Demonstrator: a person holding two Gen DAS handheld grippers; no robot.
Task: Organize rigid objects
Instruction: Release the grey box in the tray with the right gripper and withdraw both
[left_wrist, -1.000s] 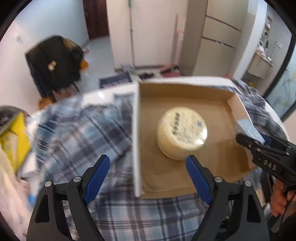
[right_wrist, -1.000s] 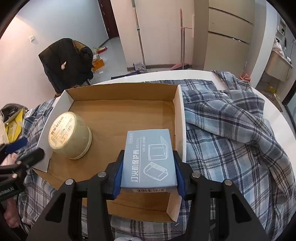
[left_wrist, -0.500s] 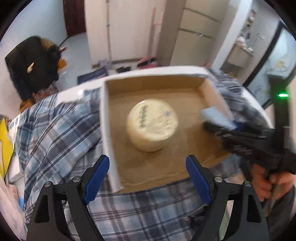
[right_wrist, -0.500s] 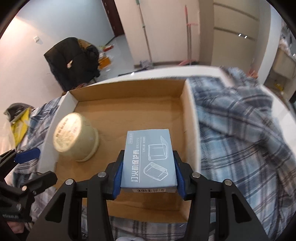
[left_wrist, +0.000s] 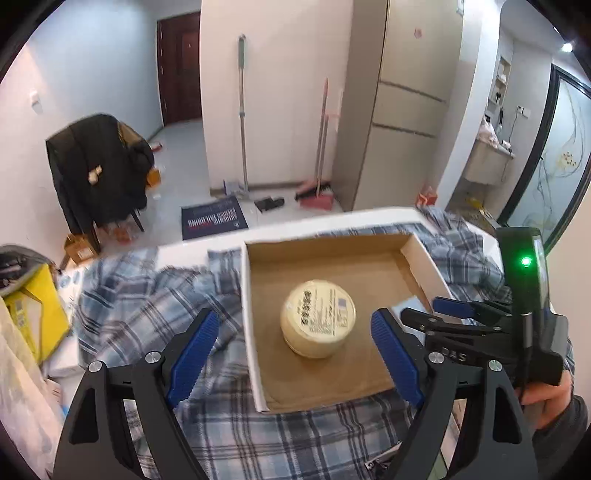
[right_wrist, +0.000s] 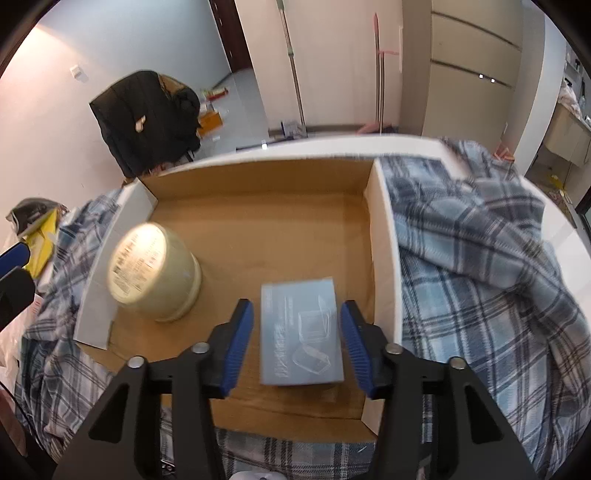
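One blue box (right_wrist: 301, 332) loose between parted right tongs (right_wrist: 297, 339)

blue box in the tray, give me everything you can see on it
The blue box is a small, flat, rectangular pale blue carton, apparently cardboard, with white line drawings and print too blurred to read. It lies flat on the brown floor of the cardboard tray, near the tray's right wall and right of the round cream tub, apart from it. The right gripper straddles it, open, with a gap on each side between the pads and the box. Only a corner shows in the left wrist view.
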